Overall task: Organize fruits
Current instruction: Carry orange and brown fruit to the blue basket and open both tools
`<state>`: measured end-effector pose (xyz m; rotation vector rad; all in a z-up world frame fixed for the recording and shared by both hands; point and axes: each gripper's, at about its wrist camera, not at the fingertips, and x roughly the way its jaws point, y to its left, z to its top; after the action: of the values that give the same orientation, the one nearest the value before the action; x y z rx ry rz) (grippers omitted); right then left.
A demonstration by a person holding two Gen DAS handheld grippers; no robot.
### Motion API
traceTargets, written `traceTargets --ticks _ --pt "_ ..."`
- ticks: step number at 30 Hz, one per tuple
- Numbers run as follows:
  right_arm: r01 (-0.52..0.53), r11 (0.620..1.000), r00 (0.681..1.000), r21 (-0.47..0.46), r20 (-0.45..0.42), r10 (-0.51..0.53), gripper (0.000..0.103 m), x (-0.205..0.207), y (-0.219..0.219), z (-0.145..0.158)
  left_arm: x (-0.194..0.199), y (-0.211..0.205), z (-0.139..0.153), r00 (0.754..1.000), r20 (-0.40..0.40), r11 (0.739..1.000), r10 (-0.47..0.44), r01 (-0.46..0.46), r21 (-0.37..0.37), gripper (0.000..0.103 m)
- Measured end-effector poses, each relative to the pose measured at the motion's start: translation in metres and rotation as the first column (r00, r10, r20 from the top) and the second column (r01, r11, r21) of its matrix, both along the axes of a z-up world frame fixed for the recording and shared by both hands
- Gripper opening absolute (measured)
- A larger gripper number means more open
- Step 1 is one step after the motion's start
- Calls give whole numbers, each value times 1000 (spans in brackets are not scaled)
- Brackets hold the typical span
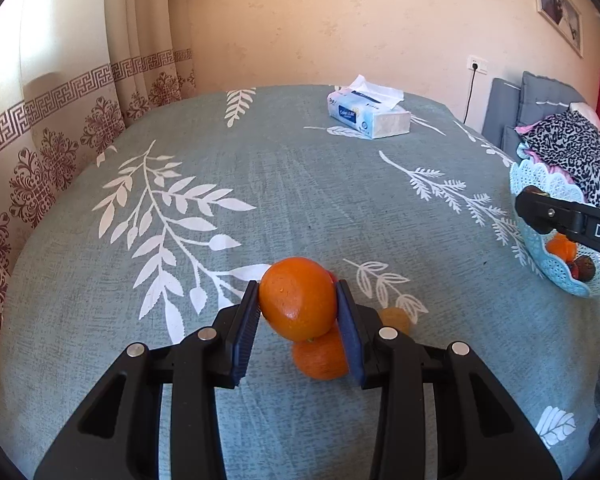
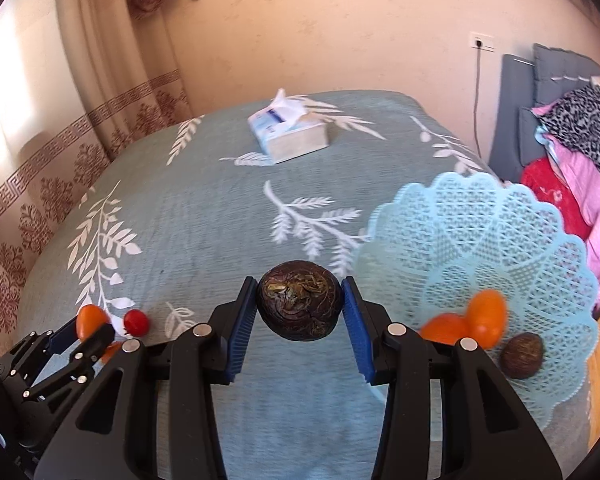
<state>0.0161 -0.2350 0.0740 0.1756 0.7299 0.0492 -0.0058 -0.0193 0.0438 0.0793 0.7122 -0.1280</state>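
Across teal leaf-print tablecloth (image 1: 300,184): left gripper (image 1: 298,312) clamped on orange (image 1: 296,300) above loose fruit, right gripper (image 2: 300,308) pinched on dark round fruit (image 2: 299,306) beside lace basket (image 2: 480,216); smooth round skins, likely to slip and roll away.

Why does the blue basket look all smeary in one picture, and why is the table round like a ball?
Right wrist view: motion blur smears the basket and the oranges inside, while the gripped dark fruit stays sharp. Left wrist view: sharp throughout; the orange shows glossy glare spots. Both views: the fisheye lens bulges the table.
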Motion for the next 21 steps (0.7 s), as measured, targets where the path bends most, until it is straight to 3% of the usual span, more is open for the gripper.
traceTargets --ticks 17,21 --pt "156 987 988 32 -10 -156 45 -25 -76 -12 -10 -44 11 997 19 996 -80 79 39 38" --pt "179 983 984 37 9 -179 51 -31 -89 -9 -10 -56 12 995 12 994 -104 103 32 38"
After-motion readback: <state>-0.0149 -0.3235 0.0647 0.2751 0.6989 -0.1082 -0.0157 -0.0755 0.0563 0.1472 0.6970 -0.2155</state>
